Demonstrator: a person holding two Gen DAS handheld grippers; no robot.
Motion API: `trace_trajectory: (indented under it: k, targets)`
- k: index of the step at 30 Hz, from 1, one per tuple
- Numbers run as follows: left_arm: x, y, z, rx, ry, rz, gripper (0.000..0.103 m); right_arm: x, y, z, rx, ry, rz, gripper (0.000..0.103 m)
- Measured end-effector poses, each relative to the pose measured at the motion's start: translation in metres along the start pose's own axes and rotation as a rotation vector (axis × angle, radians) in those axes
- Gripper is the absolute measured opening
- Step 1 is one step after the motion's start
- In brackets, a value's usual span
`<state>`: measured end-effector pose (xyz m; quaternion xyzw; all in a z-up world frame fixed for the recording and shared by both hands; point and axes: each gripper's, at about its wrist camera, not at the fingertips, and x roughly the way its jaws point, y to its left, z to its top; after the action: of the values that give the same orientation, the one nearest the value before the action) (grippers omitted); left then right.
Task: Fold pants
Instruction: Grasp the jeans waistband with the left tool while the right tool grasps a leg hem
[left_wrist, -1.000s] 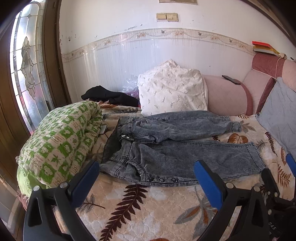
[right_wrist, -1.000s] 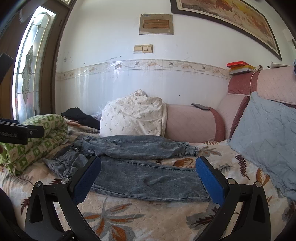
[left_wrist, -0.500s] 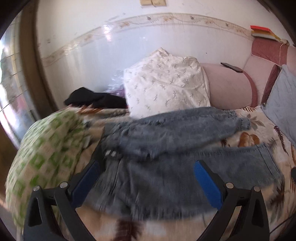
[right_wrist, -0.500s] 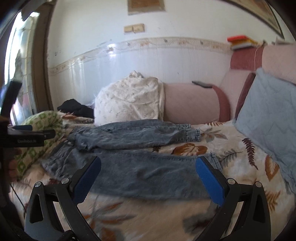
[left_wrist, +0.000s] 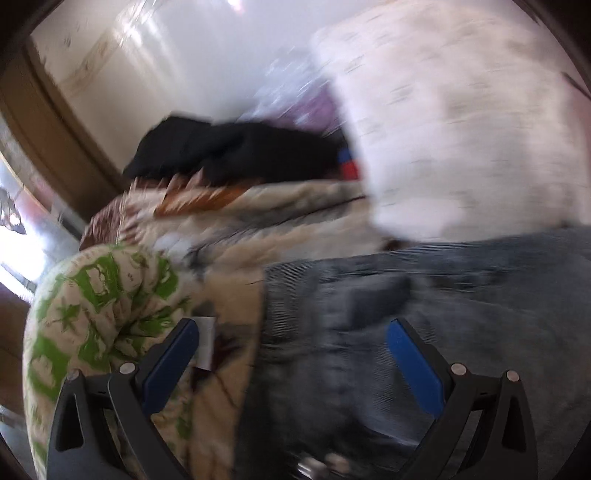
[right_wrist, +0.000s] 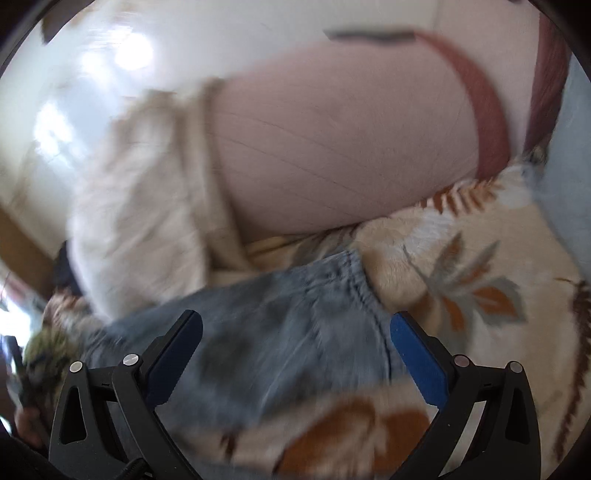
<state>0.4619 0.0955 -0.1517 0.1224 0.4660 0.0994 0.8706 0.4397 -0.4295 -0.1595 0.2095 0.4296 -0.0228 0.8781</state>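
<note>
Pants (left_wrist: 424, 332): grey-blue denim, lying flat on the leaf-print bedspread (right_wrist: 480, 258), both views motion-blurred. L wrist view shows the waist end, its edge just beside the green-patterned rolled quilt (left_wrist: 92, 306); white pillow (left_wrist: 461, 129) and a dark garment (left_wrist: 229, 151) sit behind. R wrist view shows the elasticated cuff of one leg (right_wrist: 354, 280), near the pink sofa arm (right_wrist: 332, 140).

Left gripper (left_wrist: 291, 339): my fingers are spread wide, nothing between them, hovering above the waistband w/ no visible contact. Right gripper (right_wrist: 295, 332): likewise spread wide, empty, over the leg near the cuff.

Step in hand, as I judge it: approach for a two-point grasp, waist w/ L, cuff w/ R, so one leg can be laid over the other.

To do it well:
- Come down at the fabric edge, not mid-panel, so one pad slides under the denim.
- Take the leg's full thickness; denim is stiff and heavy, and a shallow pinch will prob. slip.
- Keep L clear of the quilt; catching its cover would drag it along.
- Lift both ends together, keeping the leg taut.
</note>
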Motion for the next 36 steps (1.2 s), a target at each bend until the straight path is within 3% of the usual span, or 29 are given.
trace_trajectory:
  k: [6,8,10,13,17,18,20,23,24,26,29,36]
  targets:
    - [0.041,0.042,0.011,-0.063,0.073,0.004,0.103,0.079,-0.031,0.021,0.098,0.105,-0.107,0.095]
    - [0.050,0.047,0.013,-0.073,0.087,-0.013,0.103,0.091,-0.038,0.019,0.132,0.146,-0.089,0.082]
    - [0.059,0.046,0.015,-0.072,0.114,-0.046,0.103,0.098,-0.035,0.014,0.109,0.171,-0.089,0.077]
    - [0.067,0.045,0.019,-0.088,0.125,-0.081,0.103,0.099,-0.021,0.008,0.032,0.179,-0.154,0.070]
    - [0.082,0.051,0.034,-0.164,0.139,-0.129,0.099,0.097,-0.016,0.003,0.015,0.167,-0.174,0.061]
    - [0.089,0.050,0.037,-0.159,0.161,-0.142,0.096,0.096,-0.015,0.002,0.012,0.162,-0.175,0.059]
    - [0.102,0.045,0.041,-0.161,0.198,-0.165,0.067,0.093,-0.014,-0.002,0.006,0.152,-0.168,0.048]
    - [0.123,0.044,0.045,-0.188,0.240,-0.255,0.047,0.091,-0.012,-0.006,0.004,0.143,-0.167,0.042]
    - [0.128,0.043,0.047,-0.196,0.245,-0.261,0.046,0.090,-0.009,-0.007,0.000,0.141,-0.165,0.040]
    - [0.131,0.045,0.049,-0.201,0.229,-0.270,0.028,0.089,-0.004,-0.009,0.000,0.137,-0.155,0.032]
    - [0.135,0.056,0.050,-0.240,0.224,-0.344,0.020,0.084,0.004,-0.012,0.004,0.137,-0.144,0.023]
    - [0.113,0.082,0.051,-0.296,0.138,-0.412,0.016,0.060,0.006,-0.026,0.047,0.126,-0.108,0.016]
